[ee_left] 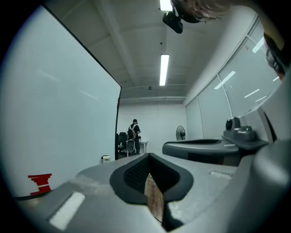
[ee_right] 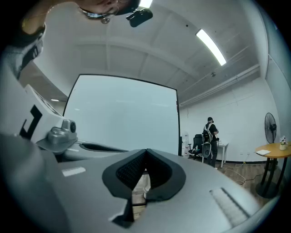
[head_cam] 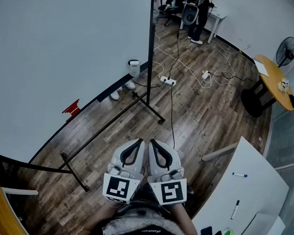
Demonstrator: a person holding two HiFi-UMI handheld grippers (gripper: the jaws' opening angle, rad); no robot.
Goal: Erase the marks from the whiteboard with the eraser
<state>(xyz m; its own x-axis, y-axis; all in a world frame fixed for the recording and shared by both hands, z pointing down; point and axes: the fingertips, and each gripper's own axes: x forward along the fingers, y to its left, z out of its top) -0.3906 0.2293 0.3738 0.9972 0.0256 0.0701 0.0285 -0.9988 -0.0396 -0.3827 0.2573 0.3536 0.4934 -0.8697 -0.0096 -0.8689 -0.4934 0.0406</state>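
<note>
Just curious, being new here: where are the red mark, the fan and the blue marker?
red mark (head_cam: 72,108), head view, its middle.
fan (head_cam: 286,50), head view, its round head.
blue marker (head_cam: 240,175), head view, its barrel.

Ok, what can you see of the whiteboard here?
The whiteboard is a large white panel with a thin dark frame, upright on a black stand whose feet rest on the wood floor, at the head view's left. Its surface looks clean apart from one red mark near the bottom edge. A small pale object sits by its lower corner. The left claw and right claw, both shut, are clear of it.
</note>
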